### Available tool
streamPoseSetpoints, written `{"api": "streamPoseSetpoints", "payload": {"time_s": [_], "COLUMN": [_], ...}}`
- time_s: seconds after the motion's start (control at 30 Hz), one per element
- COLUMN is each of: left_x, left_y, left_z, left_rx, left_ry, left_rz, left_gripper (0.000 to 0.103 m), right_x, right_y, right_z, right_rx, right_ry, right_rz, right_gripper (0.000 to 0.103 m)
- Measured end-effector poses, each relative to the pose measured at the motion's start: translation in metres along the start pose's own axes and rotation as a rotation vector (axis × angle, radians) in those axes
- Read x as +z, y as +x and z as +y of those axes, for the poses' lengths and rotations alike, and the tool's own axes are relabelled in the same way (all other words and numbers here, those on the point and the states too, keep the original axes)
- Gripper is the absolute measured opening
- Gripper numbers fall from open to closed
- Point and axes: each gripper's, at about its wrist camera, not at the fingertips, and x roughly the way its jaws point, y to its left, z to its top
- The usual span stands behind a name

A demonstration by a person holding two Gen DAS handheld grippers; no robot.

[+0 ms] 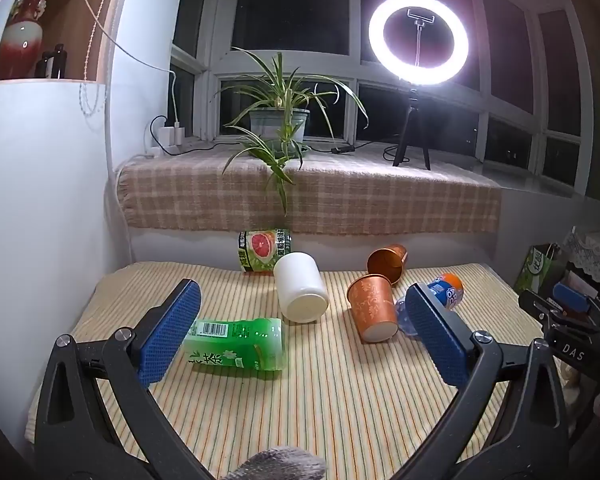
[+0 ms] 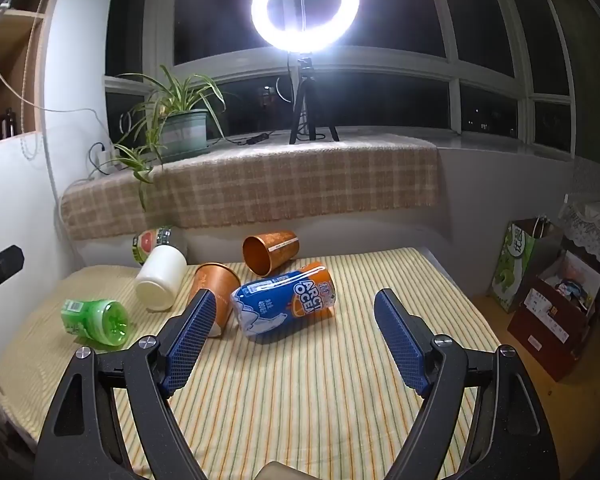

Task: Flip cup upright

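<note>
Left tool [image 1: 302, 332]: pads spread wide, holding nothing, hovering over the near part of the bench [image 1: 340, 408].
Right tool [image 2: 290, 336]: pads likewise spread and empty, low over the striped cloth.
Green bottle [image 1: 236, 344]: on its side just beyond the left tool's left pad.
Blue-orange bottle [image 2: 284, 300]: on its side straight ahead of the right tool, between its pads in that view.
Near copper cup [image 1: 372, 308]: tipped over, base toward the cameras, mouth pointing away; touching or just beside the blue-orange bottle.
White cup [image 1: 300, 286]: on its side, long axis running away from the left tool, closed end nearest; ahead, about centred between the pads.
Far copper cup [image 2: 270, 252]: on its side near the back edge, open mouth facing forward-left.
Grapefruit can [image 1: 264, 250]: farthest back, behind the white cup.
Key relation: the white cup seems the left tool's likeliest target; which cup is meant cannot be told.
</note>
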Motion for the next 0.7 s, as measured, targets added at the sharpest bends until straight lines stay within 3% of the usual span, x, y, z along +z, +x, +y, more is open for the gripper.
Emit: {"api": "streamPoseSetpoints", "payload": {"time_s": [0.03, 0.7], "left_x": [0.000, 0.000], "left_y": [0.000, 0.000], "left_z": [-0.002, -0.001], "left_rx": [0.011, 0.001], "left_ry": [0.031, 0.021], "left_rz": [0.009, 0.003], "left_gripper": [0.103, 0.103], "right_x": [0.000, 0.005], "right_y": [0.000, -0.008], "right_z": [0.000, 0.000], "right_rx": [0.000, -0.050], "right_ry": [0.000, -0.040], "right_rz": [0.000, -0.018], "right_gripper": [0.081, 0.081]}}
